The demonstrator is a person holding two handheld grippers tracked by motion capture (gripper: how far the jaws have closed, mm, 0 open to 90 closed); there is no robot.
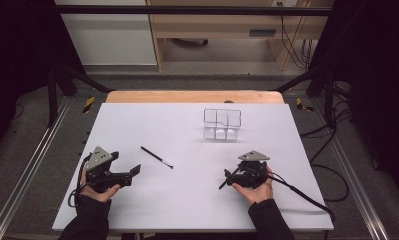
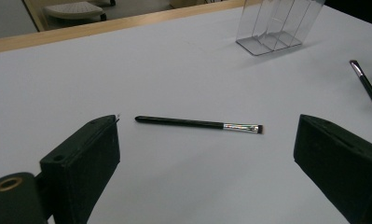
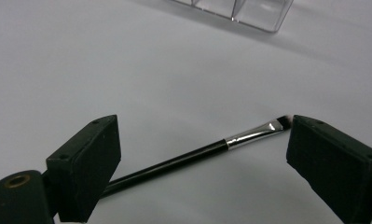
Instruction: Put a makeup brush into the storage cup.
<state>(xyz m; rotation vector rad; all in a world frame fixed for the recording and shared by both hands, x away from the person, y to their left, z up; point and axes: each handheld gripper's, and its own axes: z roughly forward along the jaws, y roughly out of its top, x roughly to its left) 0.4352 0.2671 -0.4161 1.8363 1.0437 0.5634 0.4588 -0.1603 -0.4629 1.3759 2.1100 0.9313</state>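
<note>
Your left gripper has its jaws spread wide, and just ahead of them lies a slim black brush with a shiny silver ferrule and a short dark tip, flat on the white table, well short of the clear organizer. Your right gripper also stands apart, with a 2nd black brush, silver-collared, lying slantwise between its jaws, nearer you than the organizer.

A thin black brush with a silver collar lies flat on the white tabletop. A second, similar brush lies slanted nearer the right side.
</note>
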